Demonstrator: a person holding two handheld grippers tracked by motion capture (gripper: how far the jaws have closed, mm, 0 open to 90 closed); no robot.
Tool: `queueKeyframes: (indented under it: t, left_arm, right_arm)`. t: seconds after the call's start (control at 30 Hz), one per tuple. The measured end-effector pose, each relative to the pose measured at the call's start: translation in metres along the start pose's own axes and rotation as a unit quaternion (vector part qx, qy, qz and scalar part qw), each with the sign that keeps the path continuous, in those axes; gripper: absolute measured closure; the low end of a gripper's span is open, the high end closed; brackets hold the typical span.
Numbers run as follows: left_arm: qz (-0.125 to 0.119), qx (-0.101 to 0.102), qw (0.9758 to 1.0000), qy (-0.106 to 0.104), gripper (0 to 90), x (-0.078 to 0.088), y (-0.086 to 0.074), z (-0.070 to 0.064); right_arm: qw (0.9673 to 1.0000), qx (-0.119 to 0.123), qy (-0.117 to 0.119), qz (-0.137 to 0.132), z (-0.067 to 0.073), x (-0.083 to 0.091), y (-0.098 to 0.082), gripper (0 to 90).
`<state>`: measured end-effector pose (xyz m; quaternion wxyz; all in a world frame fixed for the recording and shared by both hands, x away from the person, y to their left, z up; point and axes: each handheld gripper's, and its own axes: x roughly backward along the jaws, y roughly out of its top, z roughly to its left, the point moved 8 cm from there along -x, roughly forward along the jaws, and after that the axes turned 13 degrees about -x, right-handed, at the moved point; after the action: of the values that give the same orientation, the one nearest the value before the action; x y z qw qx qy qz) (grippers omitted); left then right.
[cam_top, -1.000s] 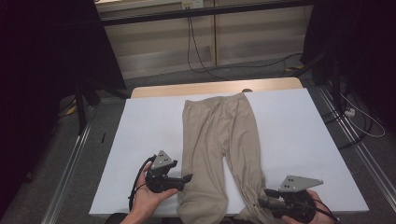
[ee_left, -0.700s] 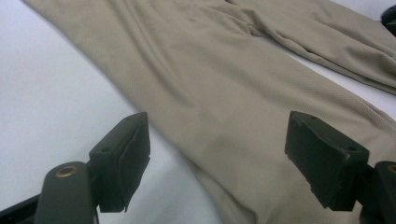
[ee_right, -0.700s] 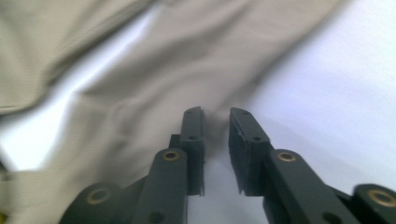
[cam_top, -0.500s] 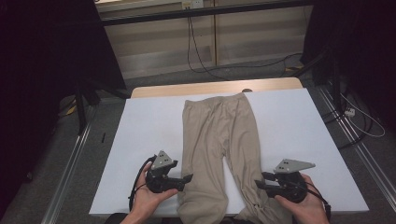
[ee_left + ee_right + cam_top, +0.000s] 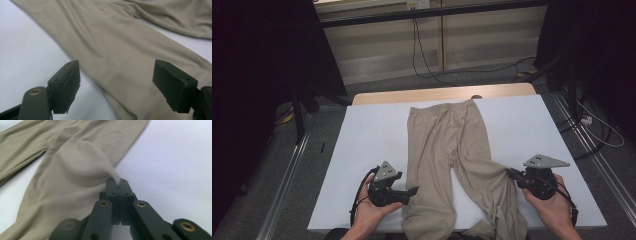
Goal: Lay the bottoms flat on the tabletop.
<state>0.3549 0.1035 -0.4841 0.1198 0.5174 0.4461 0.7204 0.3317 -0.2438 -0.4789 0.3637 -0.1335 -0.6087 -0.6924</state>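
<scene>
1. Across the middle of the high view, a pair of beige trousers (image 5: 452, 150) is spread on the white table cover (image 5: 372, 135), waistband toward the top of the frame and both legs running down over the near edge.
2. At the lower right of that view, the right gripper (image 5: 513, 175) is held at the outer edge of one leg, and the cloth there is drawn sideways into a ridge; the leg is judged to be pulled outward so that it can be straightened or folded.
3. Seen along the right gripper's own jaws (image 5: 117, 182), they have just been closing and are now pressed together on a small peak of fabric pinched between the tips.
4. At the lower left, the left gripper (image 5: 412, 191) is kept low beside the other leg, probably in readiness for a matching grip.
5. Its jaws are spread wide, with the leg's edge lying beyond and between them (image 5: 115, 82); nothing is clamped, and contact with the cloth cannot be told.
</scene>
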Motion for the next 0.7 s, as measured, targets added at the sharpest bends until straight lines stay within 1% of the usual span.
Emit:
queueKeyframes:
  t: [0.03, 0.07, 0.13, 0.17, 0.2, 0.23, 0.27, 0.3, 0.33, 0.37, 0.4, 0.43, 0.47, 0.5, 0.53, 0.6, 0.63, 0.67, 0.7]
  left_arm:
    - [0.000, 0.000, 1.0000, 0.000, 22.6, 0.000, 0.000, 0.000]
    - [-0.001, -0.002, 1.0000, 0.000, 22.6, 0.000, 0.000, 0.000]
    - [-0.001, -0.002, 1.0000, -0.001, 22.6, 0.001, 0.000, 0.000]
    - [-0.001, -0.002, 1.0000, -0.001, 22.6, 0.001, 0.000, 0.000]
    - [-0.001, -0.004, 1.0000, -0.001, 22.6, 0.001, 0.000, 0.000]
    - [-0.002, -0.002, 1.0000, -0.001, 22.6, 0.001, 0.000, 0.000]
    - [-0.002, -0.002, 1.0000, -0.001, 22.6, 0.001, 0.000, 0.000]
    - [-0.001, -0.001, 1.0000, -0.001, 22.6, 0.001, 0.000, 0.000]
    - [-0.001, -0.001, 1.0000, 0.000, 22.6, 0.001, 0.000, 0.000]
    - [-0.001, -0.001, 1.0000, 0.000, 22.6, 0.001, 0.000, 0.000]
    - [0.000, -0.002, 1.0000, 0.000, 22.6, 0.001, 0.000, 0.000]
    - [0.000, -0.002, 1.0000, 0.000, 22.6, 0.001, 0.000, 0.000]
    - [0.000, 0.000, 1.0000, 0.000, 22.6, 0.001, 0.000, 0.000]
    - [0.001, -0.001, 1.0000, 0.000, 22.6, 0.000, 0.000, 0.000]
    - [0.000, 0.000, 1.0000, 0.000, 22.6, 0.000, 0.000, 0.000]
    - [0.000, -0.002, 1.0000, 0.000, 22.6, 0.001, 0.000, 0.000]
    - [-0.001, -0.004, 1.0000, 0.000, 22.6, 0.001, 0.000, 0.000]
    - [-0.001, -0.001, 1.0000, 0.000, 22.6, 0.001, 0.000, 0.000]
    - [-0.001, -0.002, 1.0000, 0.000, 22.6, 0.001, 0.000, 0.000]
  right_arm:
    - [0.9999, -0.005, -0.010, -0.004, -0.005, -0.001, 0.002, 88.5]
    - [0.9998, -0.010, -0.016, 0.002, -0.010, -0.003, 0.000, 87.3]
    - [0.9991, -0.014, -0.030, 0.027, -0.019, -0.008, -0.007, 81.0]
    - [0.9985, -0.014, -0.043, 0.032, -0.023, -0.008, -0.012, 75.1]
    - [0.9985, -0.016, -0.038, 0.036, -0.022, -0.007, -0.014, 69.7]
    - [0.9987, -0.022, -0.034, 0.030, -0.019, -0.003, -0.013, 65.9]
    - [0.9993, -0.019, -0.025, 0.022, -0.014, 0.002, -0.011, 65.6]
    - [0.9998, -0.015, -0.009, 0.012, -0.006, 0.007, -0.009, 65.7]
    - [0.9999, -0.011, 0.009, 0.008, 0.002, 0.012, -0.009, 68.4]
    - [0.9997, -0.006, 0.023, 0.010, 0.010, 0.014, -0.010, 72.2]
    - [0.9985, 0.007, 0.049, 0.020, 0.021, 0.016, -0.014, 73.5]
    - [0.9968, 0.021, 0.069, 0.033, 0.034, 0.017, -0.021, 74.1]
    - [0.9951, 0.032, 0.082, 0.045, 0.043, 0.017, -0.027, 73.9]
    - [0.9925, 0.043, 0.097, 0.060, 0.052, 0.016, -0.034, 72.0]
    - [0.9904, 0.050, 0.107, 0.072, 0.060, 0.015, -0.040, 70.0]
    - [0.9881, 0.063, 0.110, 0.087, 0.069, 0.012, -0.048, 66.1]
    - [0.9870, 0.067, 0.112, 0.093, 0.072, 0.011, -0.051, 64.1]
    - [0.9865, 0.070, 0.113, 0.096, 0.074, 0.010, -0.052, 64.1]
    - [0.9855, 0.074, 0.114, 0.102, 0.075, 0.008, -0.055, 63.3]
